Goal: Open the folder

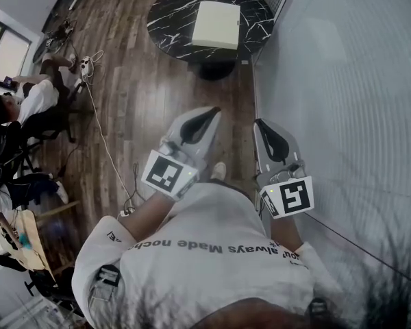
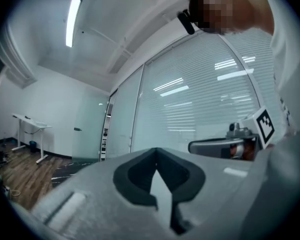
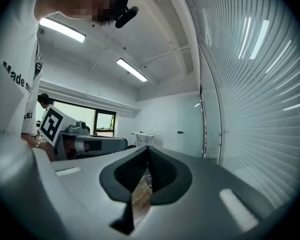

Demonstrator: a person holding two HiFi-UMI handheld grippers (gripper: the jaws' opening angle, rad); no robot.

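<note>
- I stand on a dark wood floor [image 1: 123, 81], seen from my head camera looking steeply down, with my white shirt [image 1: 205, 252] filling the bottom of the view.
- My left gripper [image 1: 211, 112] is held level in front of my body. In the left gripper view its two jaws meet at the tips and nothing is between them.
- My right gripper [image 1: 259, 123] is held level just beside the left one, closer to the wall. In the right gripper view its jaws are closed tip to tip, and they too are empty.
- Each gripper carries a cube with square black-and-white markers: the left cube [image 1: 168, 173] and the right cube [image 1: 292, 197] sit close against my shirt.
- The folder [image 1: 216, 25] is a pale cream square. It lies flat, and looks closed, near the middle of a round black marble-patterned table [image 1: 168, 19].
- The table stands ahead of me, well apart from both grippers, and neither gripper touches the folder.
- A glass wall with horizontal blinds [image 1: 342, 81] runs along my right side, next to the right gripper.
- A white cable [image 1: 103, 142] trails across the floor to my left.
- Further left, a person in a white top [image 1: 27, 101] sits on a dark chair by the room's edge.
</note>
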